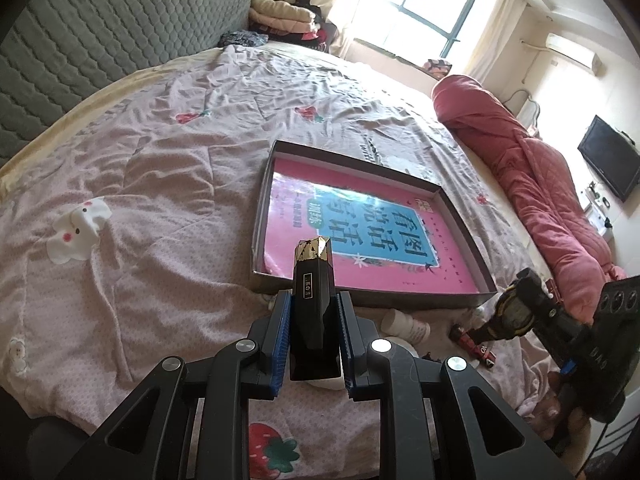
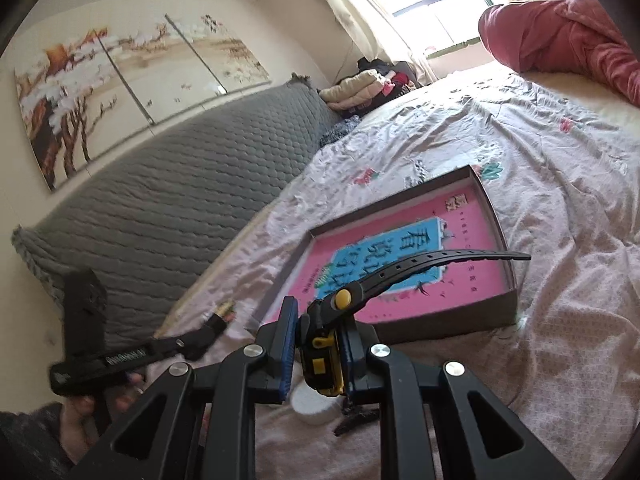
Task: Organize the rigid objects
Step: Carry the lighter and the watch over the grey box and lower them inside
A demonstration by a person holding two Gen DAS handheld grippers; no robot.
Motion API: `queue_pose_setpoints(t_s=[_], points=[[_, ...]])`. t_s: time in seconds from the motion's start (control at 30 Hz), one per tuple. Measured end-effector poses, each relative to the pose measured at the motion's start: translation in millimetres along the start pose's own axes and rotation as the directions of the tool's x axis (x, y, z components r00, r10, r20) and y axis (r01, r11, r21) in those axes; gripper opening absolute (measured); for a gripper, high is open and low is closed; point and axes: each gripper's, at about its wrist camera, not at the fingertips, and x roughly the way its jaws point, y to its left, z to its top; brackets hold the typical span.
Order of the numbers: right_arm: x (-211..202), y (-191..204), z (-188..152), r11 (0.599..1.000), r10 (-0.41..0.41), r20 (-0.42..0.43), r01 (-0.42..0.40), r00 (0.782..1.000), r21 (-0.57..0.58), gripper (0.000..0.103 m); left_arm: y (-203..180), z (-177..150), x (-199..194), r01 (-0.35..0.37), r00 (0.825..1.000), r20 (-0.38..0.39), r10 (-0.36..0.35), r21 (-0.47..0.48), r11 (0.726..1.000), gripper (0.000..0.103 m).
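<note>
While the left gripper [image 1: 312, 344] clamps a black faceted tube with a gold tip [image 1: 311, 280], the right gripper [image 2: 320, 354] clamps a black-and-yellow plastic wristwatch [image 2: 326, 354], both near the shallow grey cardboard box [image 1: 464, 232] on the bed.

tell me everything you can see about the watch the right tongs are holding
The watch is a black and yellow digital sports model, plastic by its look, with a round yellow button on its side. The right tongs are shut on its case, holding it edge-on. One perforated black strap arcs forward over the shallow box; the other end is hidden. It is lifted off the bed, and only the blue pads touch it.
</note>
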Motion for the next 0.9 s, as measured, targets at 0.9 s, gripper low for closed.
queue_pose_setpoints(t_s=[0.9], points=[[58,18,31,0.954,-0.221,0.032,0.223,0.975,-0.201,0.019,-24,26,44,-0.02,0.999,0.025,0.019,0.041,0.999,0.023]])
